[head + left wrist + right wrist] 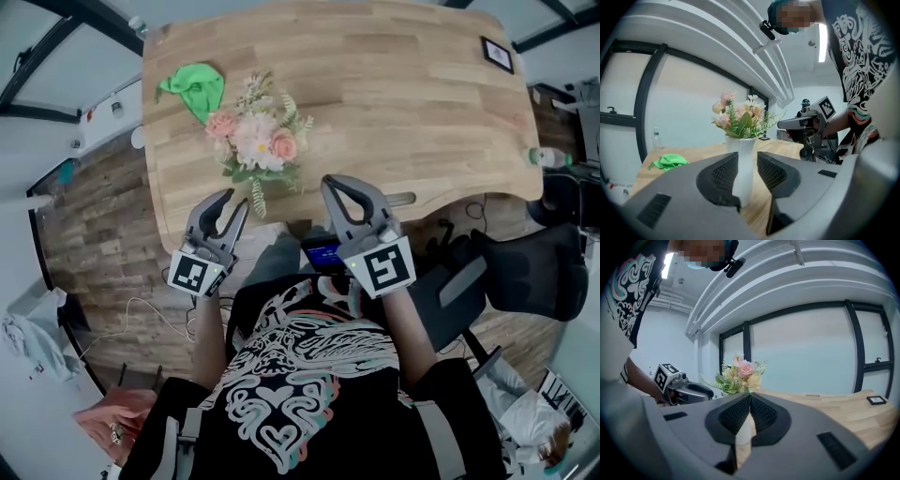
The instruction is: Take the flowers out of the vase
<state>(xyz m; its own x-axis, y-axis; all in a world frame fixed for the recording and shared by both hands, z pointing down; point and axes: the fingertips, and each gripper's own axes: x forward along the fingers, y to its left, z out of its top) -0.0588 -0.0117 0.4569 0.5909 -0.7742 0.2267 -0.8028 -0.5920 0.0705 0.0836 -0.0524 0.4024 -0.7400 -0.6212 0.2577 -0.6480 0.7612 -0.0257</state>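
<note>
Standing bunched in the white vase (743, 164), none lifted out — flowers (258, 141) in pink, cream and green, near the front edge of the wooden table (422, 112). Just short of them on one side, left gripper (236, 202), jaws a narrow way apart, vase seen through the gap, pads not closed on it. On the other side, right gripper (336, 183), jaws closed tip to tip on nothing, pointed toward the bouquet. Both low over the table's edge, flanking the vase. Farther back to the left, a crumpled green cloth (197, 86); at the far right corner, a small black-framed picture (497, 53) — lying flat.
</note>
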